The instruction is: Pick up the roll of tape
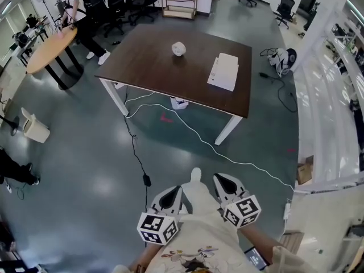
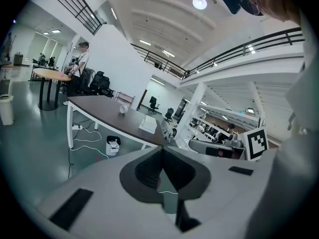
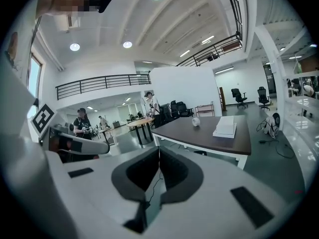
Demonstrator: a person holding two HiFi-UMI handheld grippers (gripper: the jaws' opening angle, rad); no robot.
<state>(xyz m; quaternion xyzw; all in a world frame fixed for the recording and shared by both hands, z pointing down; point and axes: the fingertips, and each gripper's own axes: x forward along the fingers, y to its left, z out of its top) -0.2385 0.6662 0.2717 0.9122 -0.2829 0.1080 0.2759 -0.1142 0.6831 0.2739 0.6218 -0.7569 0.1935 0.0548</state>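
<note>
A person is holding the left gripper and the right gripper side by side over the floor, both with jaws pressed together and gripping nothing, while the roll of tape is sitting well ahead on the dark desk, near a white paper stack.

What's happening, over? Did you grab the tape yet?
Left gripper and right gripper shut, empty. Roll of tape untouched on the brown table, far ahead. White cable across the floor between.
</note>
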